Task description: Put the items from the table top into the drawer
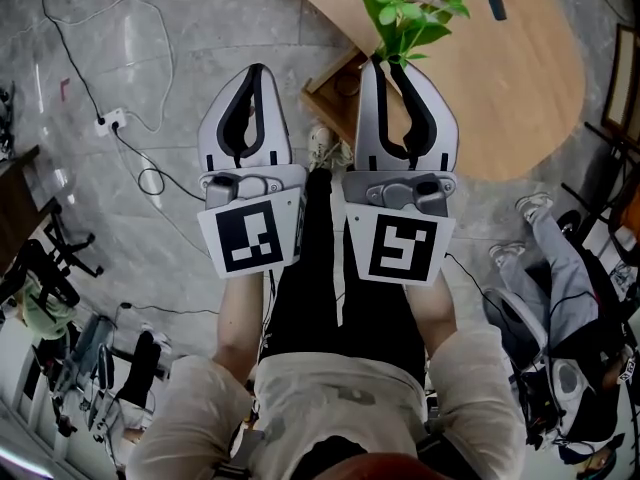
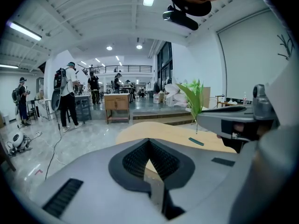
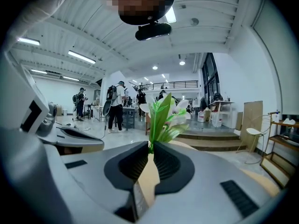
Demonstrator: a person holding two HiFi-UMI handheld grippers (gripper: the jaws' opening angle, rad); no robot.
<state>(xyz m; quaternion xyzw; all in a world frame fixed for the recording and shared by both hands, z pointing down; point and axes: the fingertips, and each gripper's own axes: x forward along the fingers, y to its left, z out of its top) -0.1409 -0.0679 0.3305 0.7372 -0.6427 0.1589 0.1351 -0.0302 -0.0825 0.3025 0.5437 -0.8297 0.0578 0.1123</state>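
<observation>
The head view looked steeply down from above; both gripper views faced outward, nearly level, sharing the flower sprig (image 1: pixel 405 18) and far table (image 1: pixel 520 98).

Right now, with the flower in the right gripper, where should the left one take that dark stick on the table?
Probably across its middle, from above. The dark stick lies flat on the wooden table, long and thin, so only its narrow sides offer a hold; set the jaws crosswise to its length. The left gripper is shut and must open first.
</observation>
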